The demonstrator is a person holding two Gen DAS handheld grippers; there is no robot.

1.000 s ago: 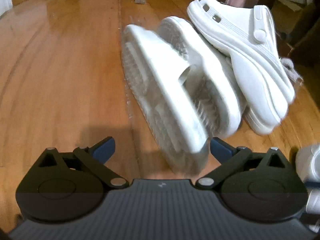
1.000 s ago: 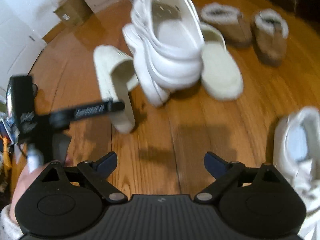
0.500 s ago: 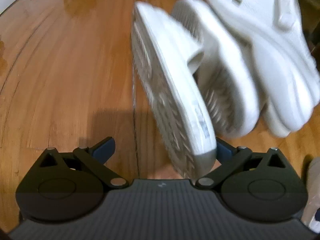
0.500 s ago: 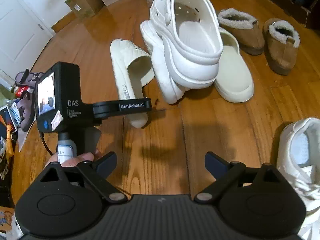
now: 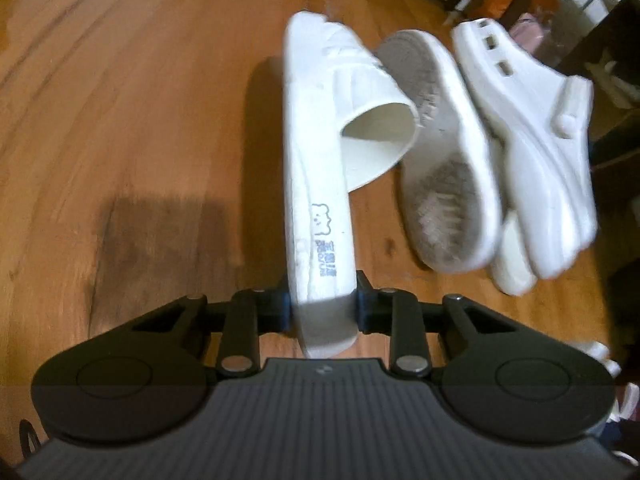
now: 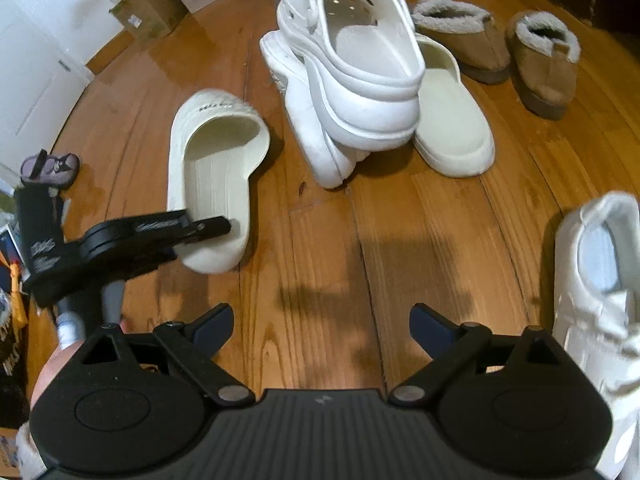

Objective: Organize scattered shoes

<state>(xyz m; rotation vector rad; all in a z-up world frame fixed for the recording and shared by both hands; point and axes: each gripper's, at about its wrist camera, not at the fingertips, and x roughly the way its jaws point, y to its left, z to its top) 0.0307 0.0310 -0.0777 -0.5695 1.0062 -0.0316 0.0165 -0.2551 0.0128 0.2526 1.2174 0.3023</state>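
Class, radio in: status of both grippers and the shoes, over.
Left gripper jaws closing on cream rubber slide sandal heel. Right gripper open, empty. White clog pile close beside.

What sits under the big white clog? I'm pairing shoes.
Under the white clog lies another white shoe on its side; a cream loafer pokes out beside. Anything deeper is covered.

The left gripper (image 5: 323, 306) points steeply down at the floor. Its jaws are closing, and the pads touch both sides of the heel end of a white slide sandal (image 5: 320, 184) between them. In the right wrist view a hand (image 6: 48, 368) holds its handle at the near left. The right gripper (image 6: 322, 326) also points down, with its jaws wide apart and nothing between them.
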